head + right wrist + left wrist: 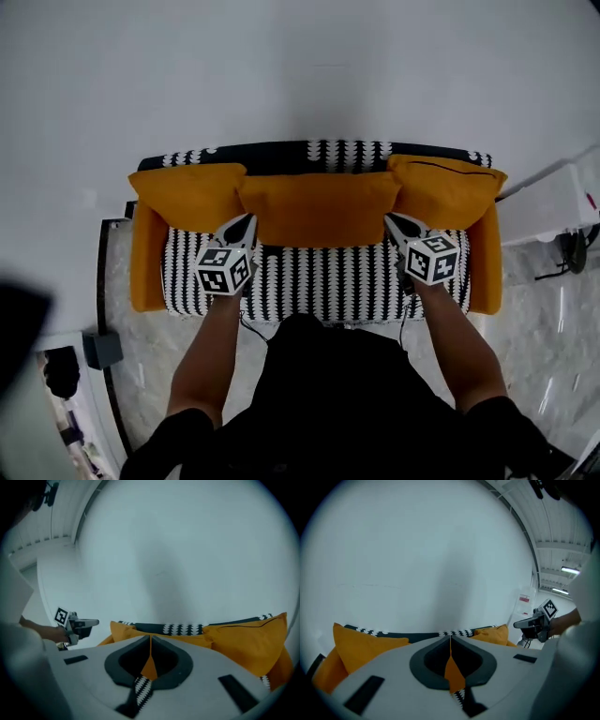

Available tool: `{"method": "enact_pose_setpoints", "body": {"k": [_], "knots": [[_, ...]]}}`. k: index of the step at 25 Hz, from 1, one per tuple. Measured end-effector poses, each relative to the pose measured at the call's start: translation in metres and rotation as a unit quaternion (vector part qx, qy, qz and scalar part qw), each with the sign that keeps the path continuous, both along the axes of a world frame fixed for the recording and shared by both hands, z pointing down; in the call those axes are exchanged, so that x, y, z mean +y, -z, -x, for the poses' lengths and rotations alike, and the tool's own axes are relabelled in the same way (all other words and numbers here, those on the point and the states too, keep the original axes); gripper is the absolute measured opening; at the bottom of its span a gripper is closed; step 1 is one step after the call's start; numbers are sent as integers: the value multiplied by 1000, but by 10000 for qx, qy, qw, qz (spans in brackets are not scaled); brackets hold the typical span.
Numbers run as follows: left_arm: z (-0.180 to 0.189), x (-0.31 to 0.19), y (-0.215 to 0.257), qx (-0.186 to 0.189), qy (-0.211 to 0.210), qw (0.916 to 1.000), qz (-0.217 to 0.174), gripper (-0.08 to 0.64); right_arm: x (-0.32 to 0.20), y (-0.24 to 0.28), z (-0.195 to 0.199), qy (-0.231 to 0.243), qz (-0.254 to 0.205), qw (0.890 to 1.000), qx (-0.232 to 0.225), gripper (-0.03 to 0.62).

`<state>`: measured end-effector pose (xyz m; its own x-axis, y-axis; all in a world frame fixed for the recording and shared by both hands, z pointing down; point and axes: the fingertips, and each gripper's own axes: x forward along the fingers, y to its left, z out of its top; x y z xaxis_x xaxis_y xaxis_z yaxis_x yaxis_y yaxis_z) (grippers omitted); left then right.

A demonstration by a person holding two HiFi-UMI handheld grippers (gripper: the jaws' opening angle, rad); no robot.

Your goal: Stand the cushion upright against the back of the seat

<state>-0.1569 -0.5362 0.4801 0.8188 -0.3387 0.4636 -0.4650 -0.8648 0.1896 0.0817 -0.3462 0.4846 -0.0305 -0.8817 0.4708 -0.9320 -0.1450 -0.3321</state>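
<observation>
The plump orange fabric cushion (319, 208) already stands on its lower edge at the middle of the black-and-white patterned backrest (347, 150) of the sofa, apparently leaning on it, so I judge the task nearly done. What is left seems to be a check that it stays up, then drawing both tools away. Its long axis runs side to side along the backrest, its broad face turned out from the backrest toward the person, its top edge just under the backrest's top. Two more orange cushions, one (187, 195) at the left end of the backrest and one (445, 187) at the right end, flank it, their inner corners touching or overlapping it. The left tool (242, 225) sits at the cushion's lower left corner and the right tool (394, 221) at its lower right, both in front of the backrest. Each has its jaws closed together, a sliver of orange in the seam. I cannot tell whether that is pinched fabric or the cushion seen beyond.
</observation>
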Motion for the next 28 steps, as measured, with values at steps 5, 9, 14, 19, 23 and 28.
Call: {"method": "enact_pose_setpoints", "body": {"k": [5, 9, 14, 19, 23, 28], "knots": [[4, 63, 53, 415, -111, 9991, 30, 15, 36, 68, 41, 114, -890, 9944, -566, 38], [1, 117, 78, 432, -357, 9984, -15, 15, 56, 97, 72, 560, -1213, 9905, -331, 37], [18, 172, 99, 507, -504, 9973, -158, 15, 66, 106, 113, 853, -1313, 9877, -53, 37], [26, 188, 115, 499, -663, 9962, -276, 15, 69, 120, 146, 1157, -1453, 9826, -86, 38], [31, 178, 130, 758, -487, 9956, -258, 15, 72, 134, 162, 1313, -1737, 9757, -240, 38], [62, 187, 156, 866, -797, 9919, -472, 15, 68, 144, 196, 1288, -1825, 9745, -195, 37]]}}
